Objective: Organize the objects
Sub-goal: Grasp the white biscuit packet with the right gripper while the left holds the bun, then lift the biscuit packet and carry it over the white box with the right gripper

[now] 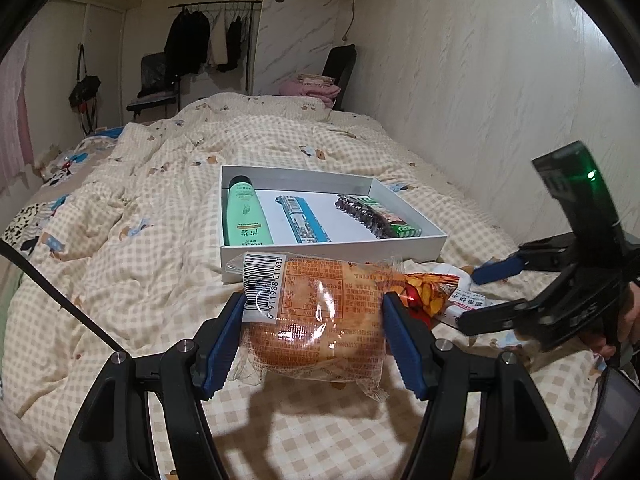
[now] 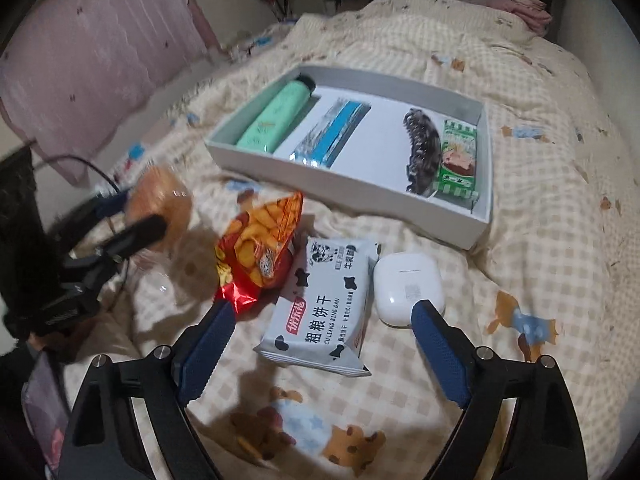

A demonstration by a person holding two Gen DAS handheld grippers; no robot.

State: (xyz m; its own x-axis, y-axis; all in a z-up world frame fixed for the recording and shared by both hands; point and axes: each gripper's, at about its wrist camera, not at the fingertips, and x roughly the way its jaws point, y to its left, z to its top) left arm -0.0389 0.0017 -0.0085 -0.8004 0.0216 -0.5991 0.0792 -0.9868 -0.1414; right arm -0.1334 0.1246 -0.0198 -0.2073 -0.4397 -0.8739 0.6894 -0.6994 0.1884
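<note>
My left gripper (image 1: 314, 322) is shut on a clear-wrapped bread bun (image 1: 316, 300) and holds it above the quilt, just before the white box (image 1: 332, 250). In the right wrist view the bun (image 2: 160, 196) and left gripper (image 2: 134, 214) appear blurred at the left. My right gripper (image 2: 323, 310) is open, pointing down over a white biscuit pack (image 2: 316, 332) that lies between its fingers untouched. A white earbud case (image 2: 408, 284) rests by the right fingertip. An orange-red snack bag (image 2: 260, 240) lies left of the pack. From the left wrist, the right gripper (image 1: 474, 298) shows at the right.
The white box (image 2: 340, 184) holds a green bottle (image 2: 276, 118), a blue pack (image 2: 332, 130), a dark hair claw (image 2: 420, 148) and a green snack bar (image 2: 458, 160). Everything lies on a checked quilt (image 1: 160, 208) on a bed. A wall runs along the right.
</note>
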